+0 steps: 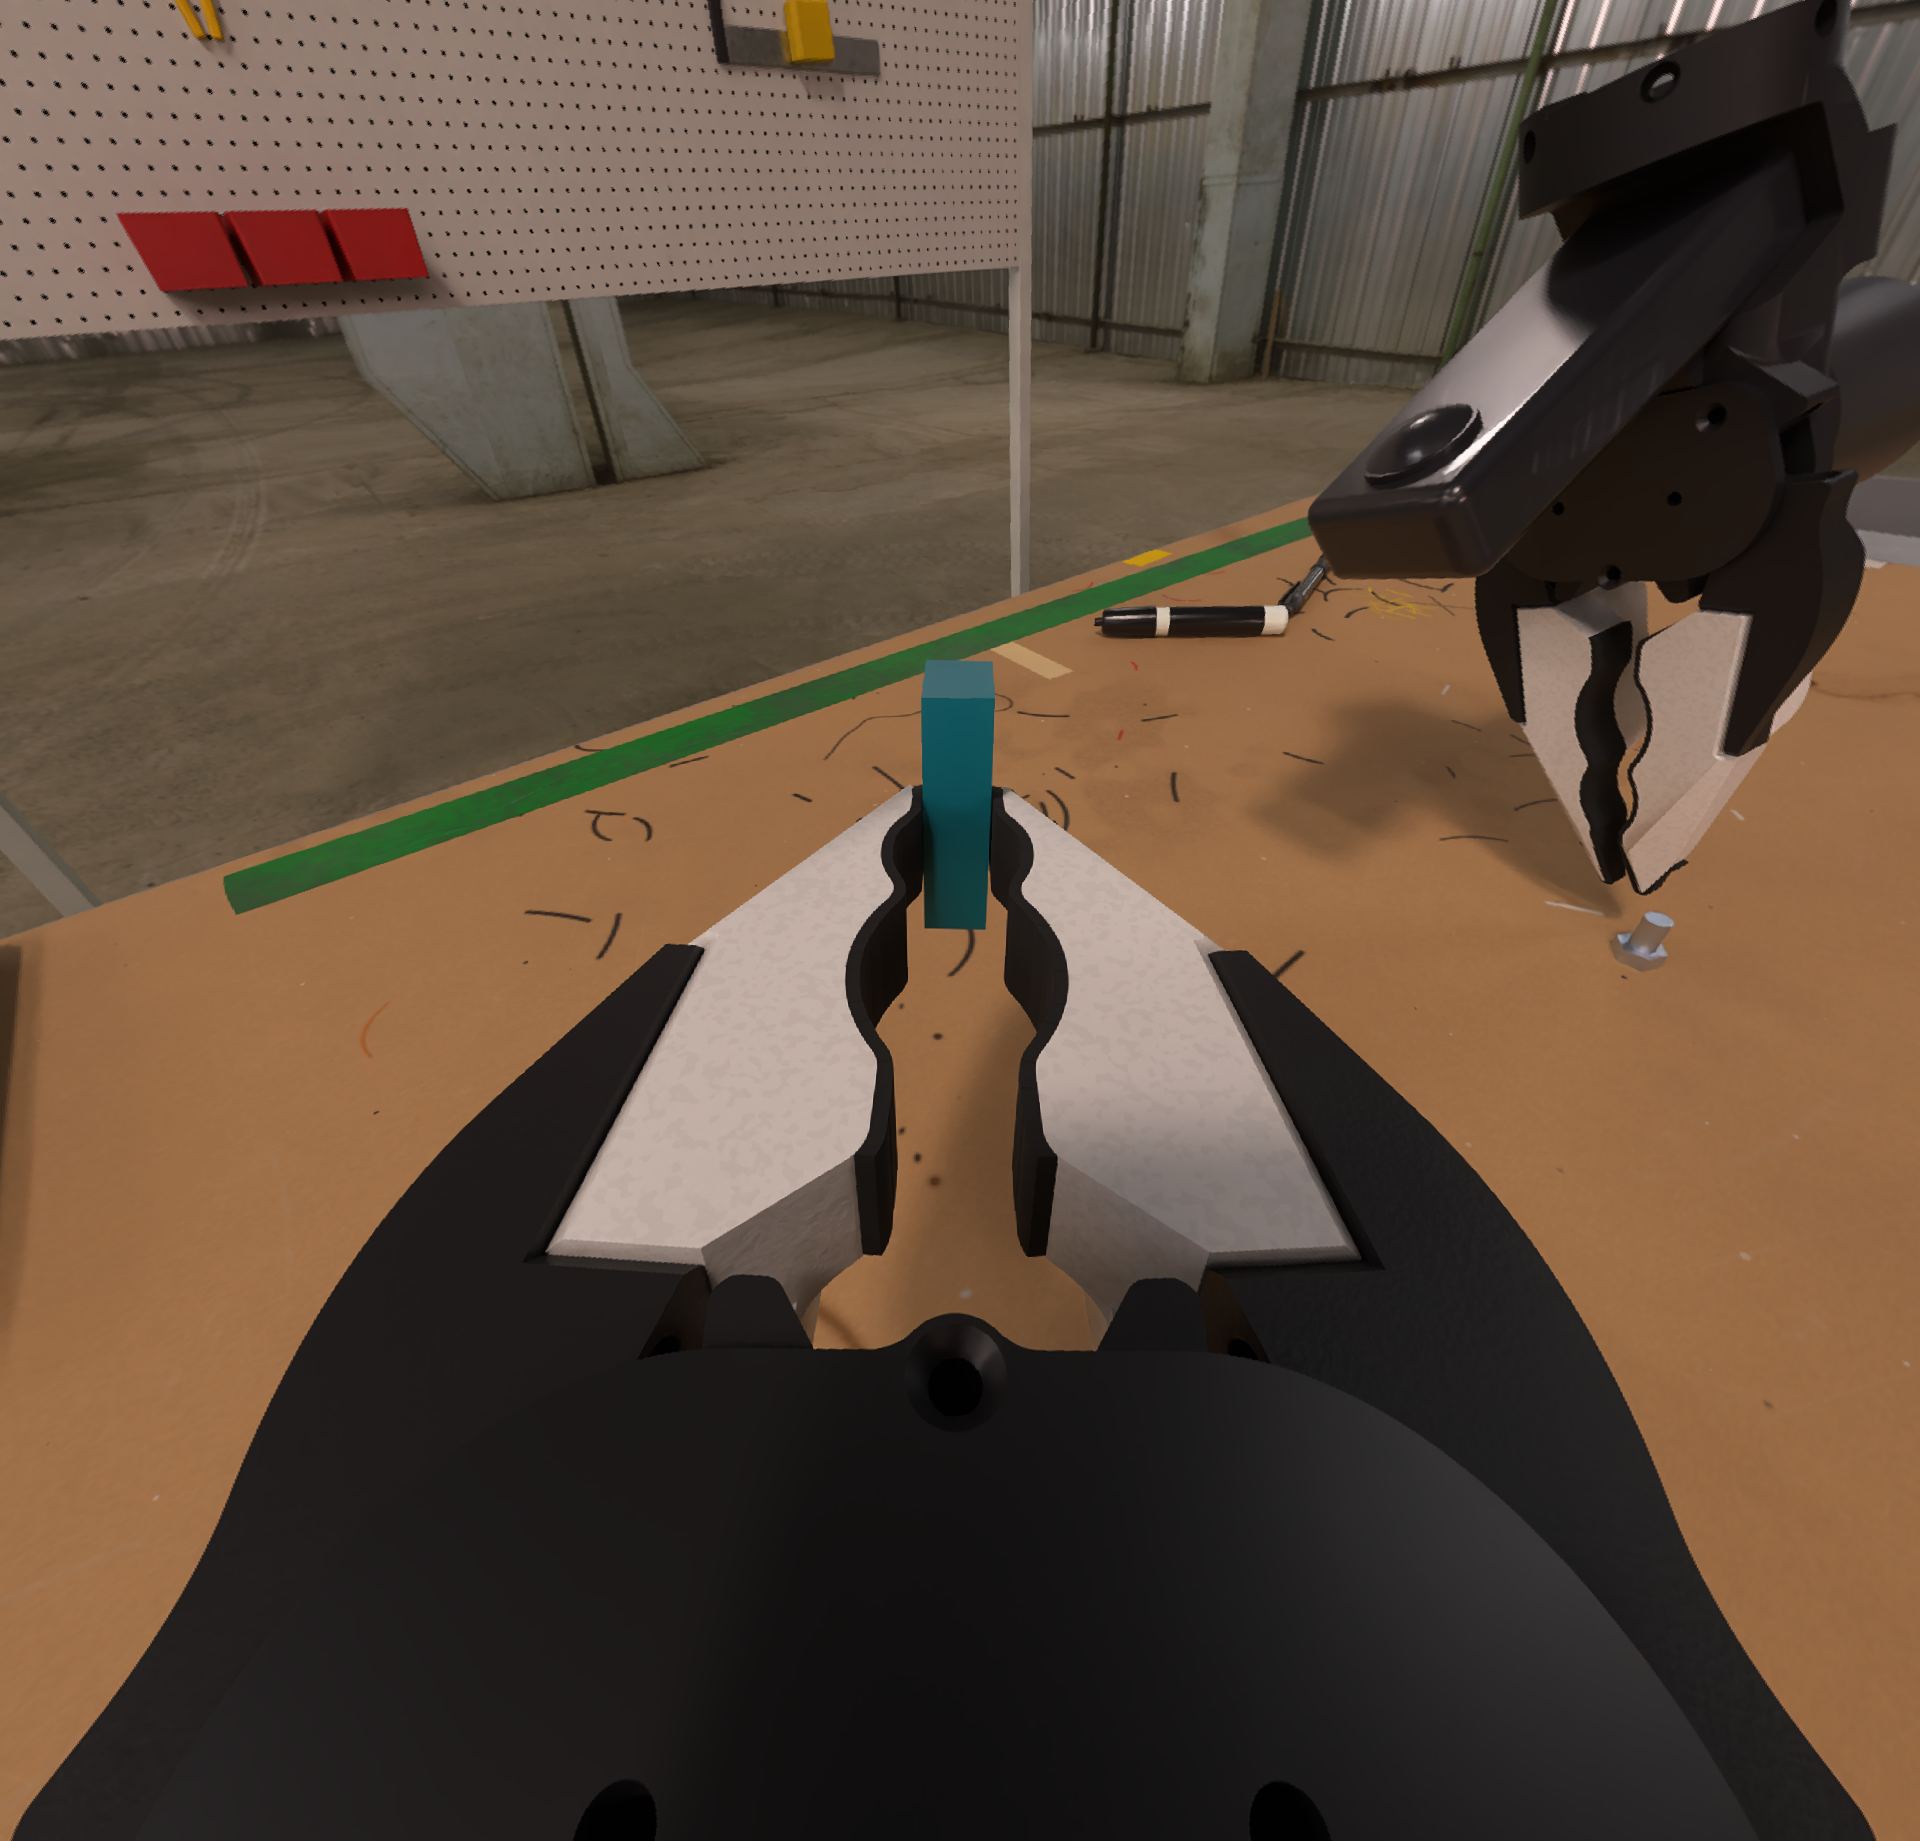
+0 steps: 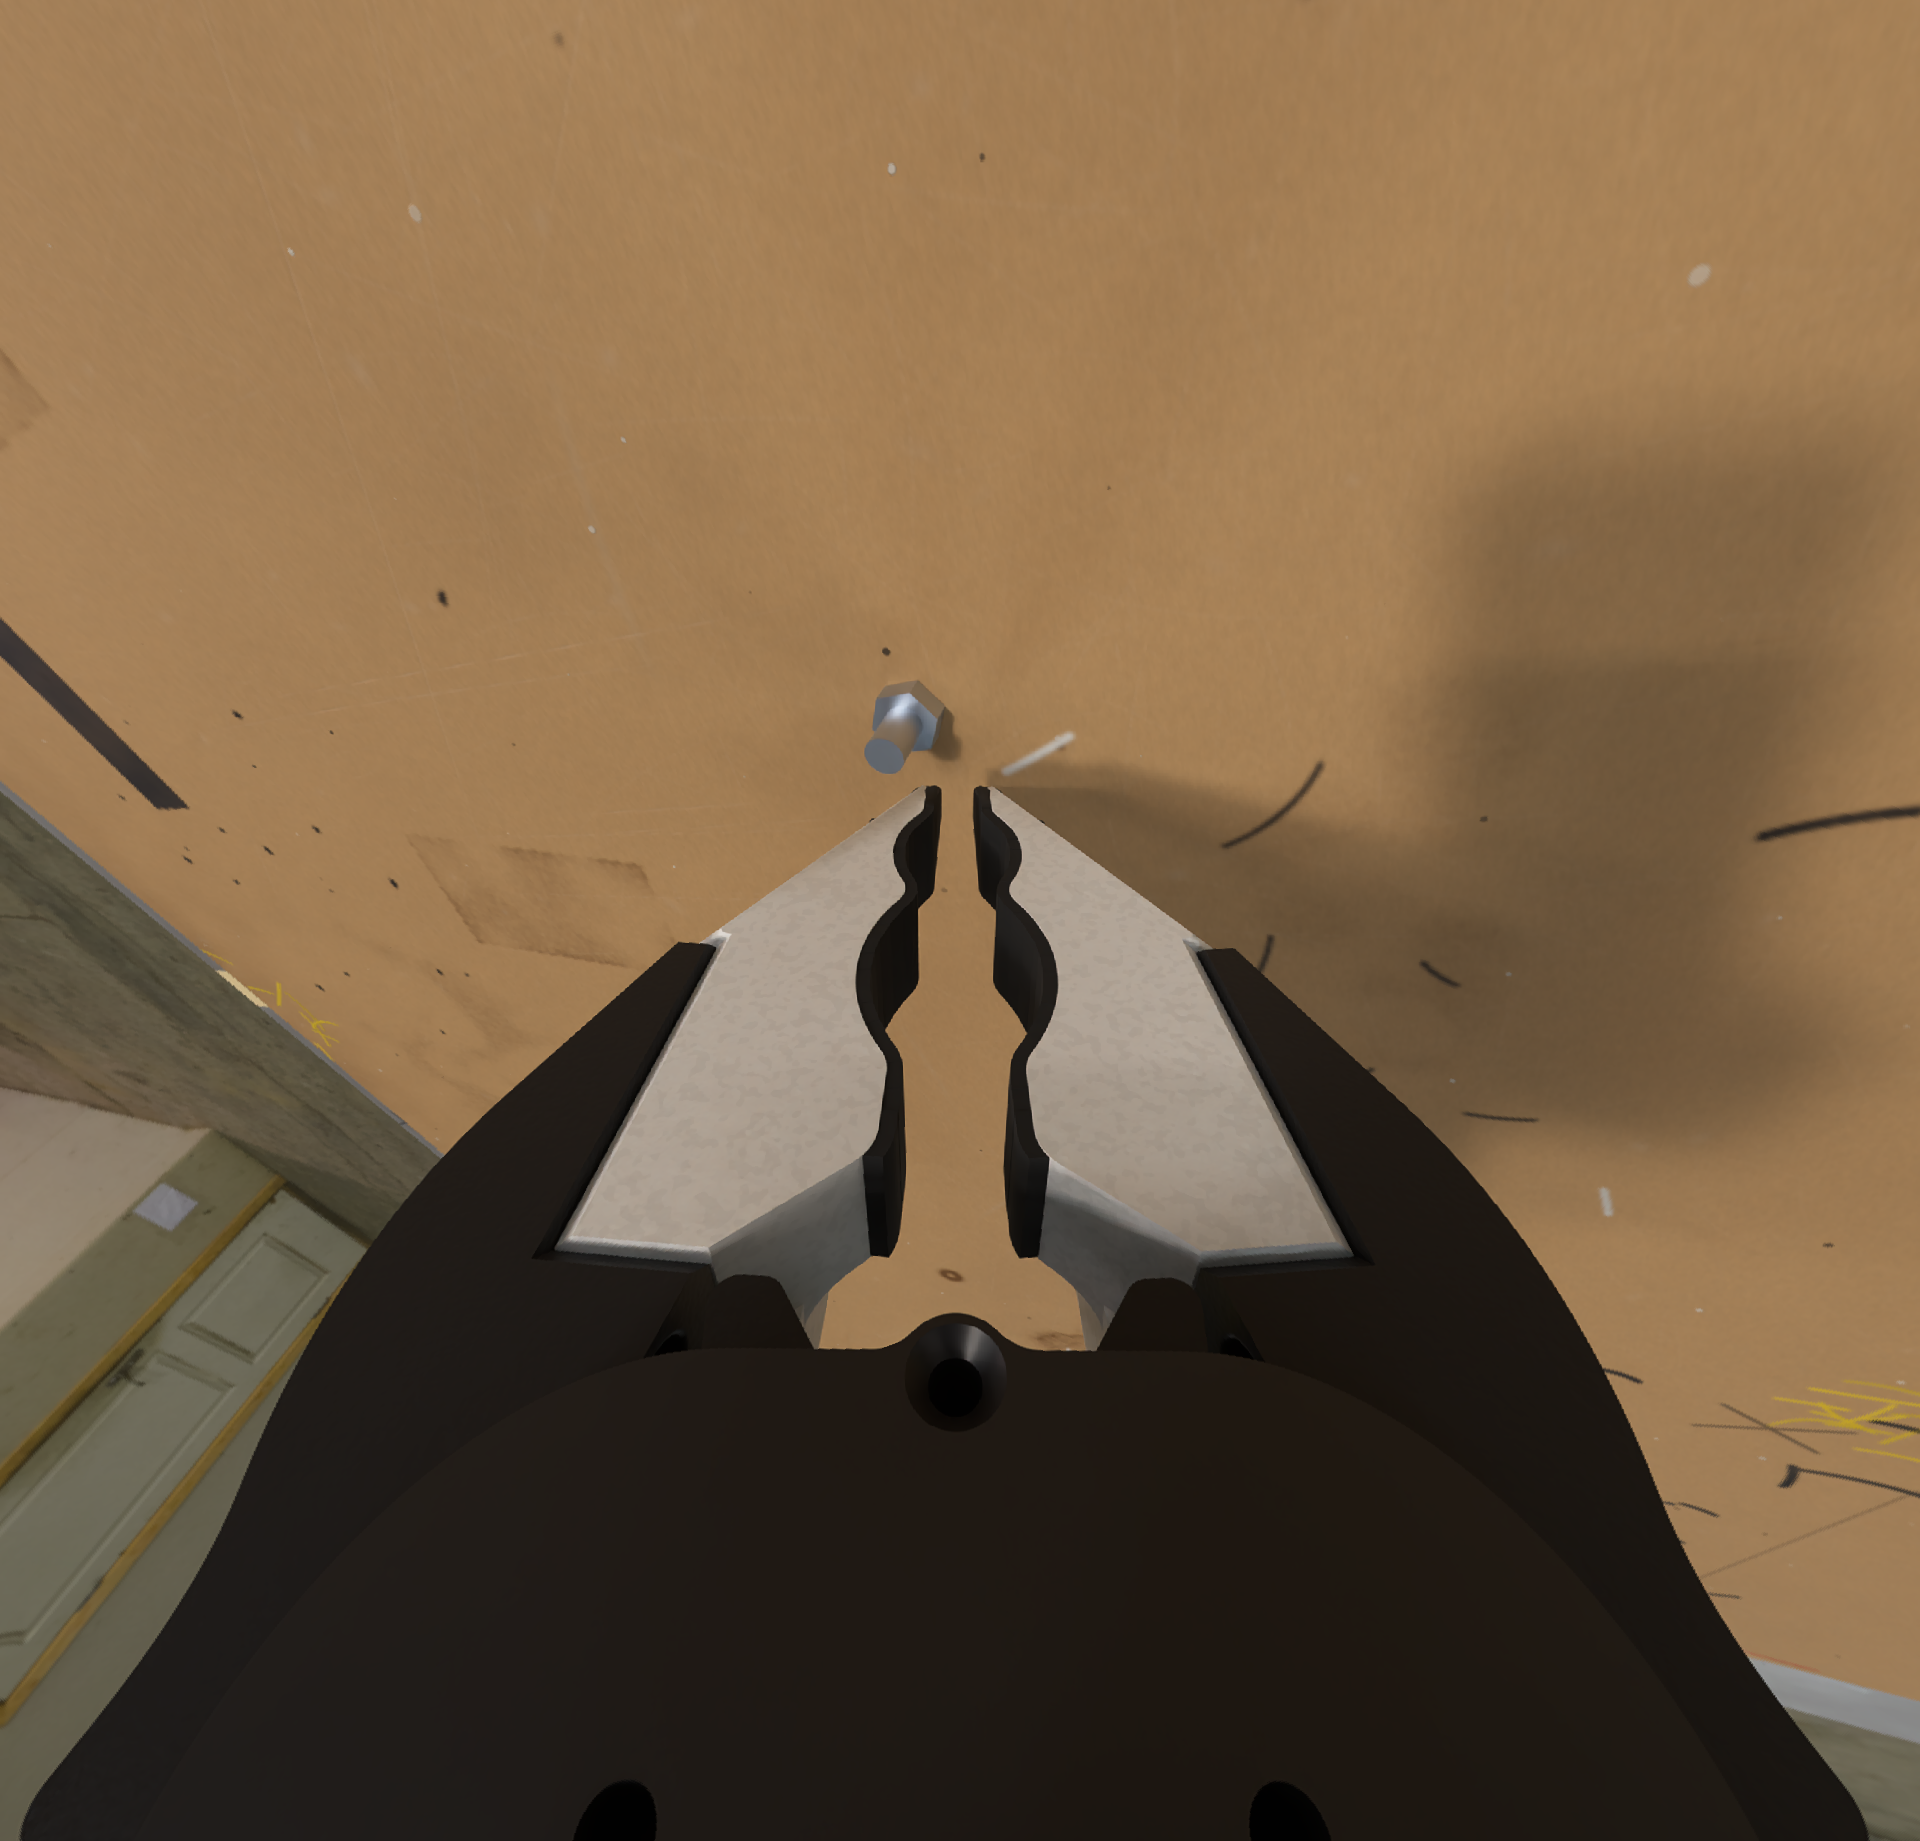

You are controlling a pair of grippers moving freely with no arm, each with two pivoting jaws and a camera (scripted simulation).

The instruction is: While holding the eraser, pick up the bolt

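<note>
My left gripper (image 1: 956,802) is shut on a teal block eraser (image 1: 957,752), which stands upright between the fingertips above the brown tabletop (image 1: 416,1012). A small silver hex-head bolt (image 1: 1645,941) lies on the table at the right. It also shows in the right wrist view (image 2: 904,726), shank pointing towards the camera. My right gripper (image 2: 957,794) points down at the table with its tips just short of the bolt and slightly right of it. Its jaws are nearly closed and hold nothing. It shows in the left wrist view (image 1: 1626,875) just above the bolt.
A black marker (image 1: 1190,621) lies near the far edge by a green tape strip (image 1: 727,721). A pegboard (image 1: 520,108) with red bins (image 1: 281,248) stands beyond the table. The table edge (image 2: 208,960) runs along the lower left of the right wrist view.
</note>
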